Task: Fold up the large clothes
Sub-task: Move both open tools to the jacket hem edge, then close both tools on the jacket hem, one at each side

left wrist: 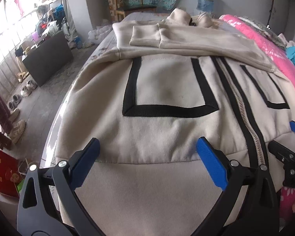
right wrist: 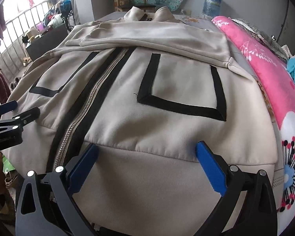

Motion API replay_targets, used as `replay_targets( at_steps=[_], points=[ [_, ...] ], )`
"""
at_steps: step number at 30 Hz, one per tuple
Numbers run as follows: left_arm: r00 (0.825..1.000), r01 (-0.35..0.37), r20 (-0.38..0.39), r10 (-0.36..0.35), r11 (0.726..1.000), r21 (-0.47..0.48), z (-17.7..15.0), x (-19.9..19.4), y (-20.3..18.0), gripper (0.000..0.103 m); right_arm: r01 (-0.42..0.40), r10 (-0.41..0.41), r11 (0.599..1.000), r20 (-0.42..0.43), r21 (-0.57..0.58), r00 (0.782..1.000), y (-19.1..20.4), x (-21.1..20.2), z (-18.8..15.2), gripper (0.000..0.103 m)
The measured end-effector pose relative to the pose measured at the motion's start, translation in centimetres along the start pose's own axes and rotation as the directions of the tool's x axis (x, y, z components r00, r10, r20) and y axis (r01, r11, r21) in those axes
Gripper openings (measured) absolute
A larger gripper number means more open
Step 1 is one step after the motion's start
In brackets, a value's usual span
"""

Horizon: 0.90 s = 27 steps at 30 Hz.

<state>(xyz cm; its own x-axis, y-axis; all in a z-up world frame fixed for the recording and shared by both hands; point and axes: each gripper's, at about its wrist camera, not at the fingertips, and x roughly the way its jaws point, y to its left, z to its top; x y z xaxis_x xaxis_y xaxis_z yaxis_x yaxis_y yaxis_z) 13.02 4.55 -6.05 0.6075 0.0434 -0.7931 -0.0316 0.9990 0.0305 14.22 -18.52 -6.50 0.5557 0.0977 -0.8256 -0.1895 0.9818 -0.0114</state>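
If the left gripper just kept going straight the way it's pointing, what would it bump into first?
Most likely the beige jacket itself. The open left gripper points along the jacket's front toward the black-trimmed pocket, with the folded sleeves beyond. How high it hovers above the cloth is hard to judge.

Each claw (left wrist: 147, 147) (right wrist: 147, 151) has black linkage arms, silver rivets, and ribbed blue finger pads (left wrist: 211, 165).

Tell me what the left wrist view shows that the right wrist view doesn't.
Only the left wrist view shows the row of shoes on the floor and a red bag. Only the right wrist view shows the flower print on the pink blanket. Both show the beige jacket, its zipper, the water jug, and both open tongs.
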Motion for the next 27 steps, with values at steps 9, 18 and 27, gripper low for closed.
replay_targets(
  at_steps=[9, 18, 27],
  points=[
    [0.985, 0.1, 0.139, -0.102, 0.995, 0.021, -4.4, -5.5, 3.9, 0.094, -0.006, 0.006, 1.0, 0.006, -0.003, 1.0, -0.1, 0.1, -0.1, 0.097],
    [0.981, 0.171, 0.105, -0.161, 0.981, -0.091, -8.7, -8.3, 7.0, 0.06, -0.017, 0.017, 1.0, 0.02, -0.008, 1.0, -0.1, 0.0, -0.2, 0.097],
    [0.986, 0.154, 0.096, -0.136, 0.965, -0.214, -9.2, -7.4, 8.6, 0.045, -0.021, 0.021, 1.0, 0.024, -0.011, 0.999, -0.1, 0.0, -0.3, 0.097]
  ],
)
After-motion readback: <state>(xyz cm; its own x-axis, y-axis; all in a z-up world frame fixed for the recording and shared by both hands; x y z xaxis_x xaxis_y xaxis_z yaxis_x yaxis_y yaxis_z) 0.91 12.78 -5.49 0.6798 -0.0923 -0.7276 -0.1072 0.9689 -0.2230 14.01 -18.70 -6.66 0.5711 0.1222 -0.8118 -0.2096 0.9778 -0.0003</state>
